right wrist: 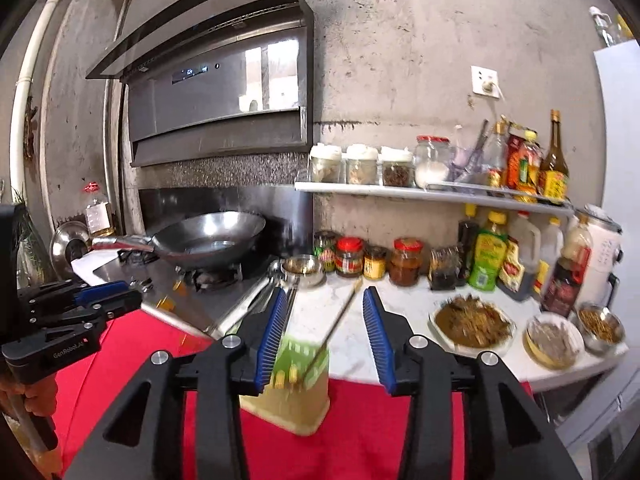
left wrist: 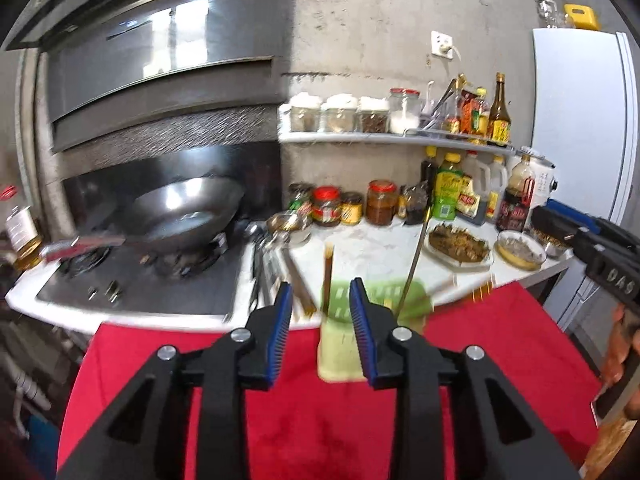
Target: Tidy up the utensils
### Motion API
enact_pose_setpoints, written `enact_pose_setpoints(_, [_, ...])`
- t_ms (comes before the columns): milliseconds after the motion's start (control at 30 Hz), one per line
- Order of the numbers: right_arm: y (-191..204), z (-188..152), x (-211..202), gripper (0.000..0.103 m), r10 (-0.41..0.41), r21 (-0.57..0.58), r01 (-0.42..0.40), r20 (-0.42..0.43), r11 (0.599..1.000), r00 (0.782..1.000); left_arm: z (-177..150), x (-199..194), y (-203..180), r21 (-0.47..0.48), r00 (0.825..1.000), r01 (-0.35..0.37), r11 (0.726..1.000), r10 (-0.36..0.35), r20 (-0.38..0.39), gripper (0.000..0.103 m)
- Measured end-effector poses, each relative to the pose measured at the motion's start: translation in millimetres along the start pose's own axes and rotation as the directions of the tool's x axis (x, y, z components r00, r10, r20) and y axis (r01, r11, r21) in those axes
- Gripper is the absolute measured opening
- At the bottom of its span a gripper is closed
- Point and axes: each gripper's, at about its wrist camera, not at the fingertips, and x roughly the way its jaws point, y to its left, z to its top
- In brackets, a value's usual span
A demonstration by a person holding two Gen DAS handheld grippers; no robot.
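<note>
A pale green slotted utensil holder [left wrist: 340, 344] [right wrist: 296, 388] stands on a red cloth at the counter's front edge. A brown chopstick [left wrist: 328, 276] and a thin golden chopstick [left wrist: 416, 260] [right wrist: 340, 320] lean upright in it. Several metal spoons and ladles [left wrist: 264, 256] [right wrist: 256, 296] lie on the counter beside the stove. My left gripper [left wrist: 320, 285] [right wrist: 132, 298] is open just in front of the holder, with nothing pressed between its blue pads. My right gripper [right wrist: 326, 292] [left wrist: 540, 220] is open too, above and in front of the holder, gripping nothing.
A steel wok [left wrist: 188, 216] sits on the gas stove at the left. Sauce jars [right wrist: 350, 258], bottles [right wrist: 486, 256] and a shelf [right wrist: 432, 194] of spice jars line the wall. Dishes of food [right wrist: 472, 322] fill the counter's right side. The red cloth [left wrist: 304, 420] hangs over the front.
</note>
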Motion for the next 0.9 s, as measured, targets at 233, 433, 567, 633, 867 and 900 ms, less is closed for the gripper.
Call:
enact_pose_setpoints(233, [18, -82, -61, 0.066, -0.013, 0.016, 0.015, -0.124, 1.000, 0.992, -83, -44, -1, -0.042, 0.991, -0.074, 0.996, 0.069, -0.113, 0.043])
enact_pose_setpoints(433, [30, -133, -95, 0.083, -0.011, 0.068, 0.026, -0.222, 0.997, 0.975, -141, -71, -8, -0.039, 0.979, -0.104, 0.994, 0.095, -0.182, 0.057])
enact_pose_setpoints(567, [41, -145, -115, 0.087, -0.032, 0.023, 0.039, -0.239, 0.999, 0.970, -159, -83, -16, -0.023, 0.972, -0.109, 0.994, 0.102, -0.211, 0.067])
enact_pose_setpoints(633, [43, -147, -127, 0.089, -0.051, 0.009, 0.055, -0.233, 0.998, 0.971, -165, -90, -18, -0.013, 0.969, -0.122, 0.992, 0.117, -0.216, 0.074])
enact_pose_setpoints(867, [30, -147, -148, 0.092, -0.098, 0.028, 0.108, -0.254, 0.994, 0.962, -164, -111, -19, 0.012, 0.966, -0.169, 0.986, 0.168, -0.195, 0.092])
enact_pose_setpoints(900, [27, -146, -152, 0.093, -0.113, 0.029, 0.124, -0.254, 0.992, 0.961, -162, -114, -20, 0.012, 0.966, -0.175, 0.984, 0.174, -0.192, 0.095])
